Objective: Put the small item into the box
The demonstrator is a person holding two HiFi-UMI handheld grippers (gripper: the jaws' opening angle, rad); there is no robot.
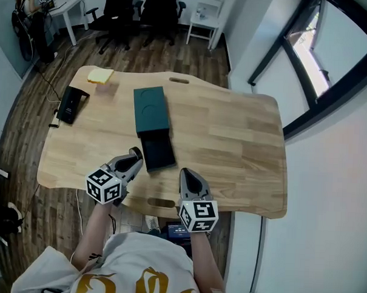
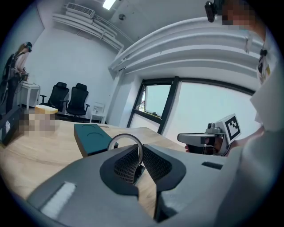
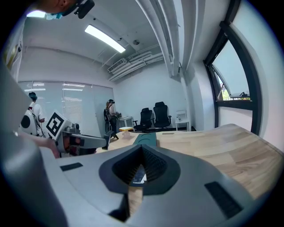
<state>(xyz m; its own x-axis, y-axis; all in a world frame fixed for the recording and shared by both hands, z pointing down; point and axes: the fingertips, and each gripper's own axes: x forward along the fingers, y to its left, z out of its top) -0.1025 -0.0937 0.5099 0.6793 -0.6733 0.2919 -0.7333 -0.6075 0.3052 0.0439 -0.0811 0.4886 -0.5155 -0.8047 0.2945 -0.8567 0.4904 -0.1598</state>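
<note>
A dark green box (image 1: 151,110) lies in the middle of the wooden table (image 1: 232,139), its black inner tray (image 1: 158,151) slid out toward me. My left gripper (image 1: 136,153) hovers at the tray's near left corner. In the left gripper view it (image 2: 133,165) is shut on a thin metal ring (image 2: 126,138) that stands up out of the jaws, with the green box (image 2: 92,137) beyond. My right gripper (image 1: 185,173) is just right of the tray near the front edge; its jaws (image 3: 141,169) are shut with nothing between them.
A black device (image 1: 71,104) and a yellow sponge (image 1: 100,76) lie at the table's far left. A handle slot (image 1: 161,202) is cut near the front edge. Office chairs (image 1: 128,13) stand behind the table, and a window (image 1: 320,64) is on the right.
</note>
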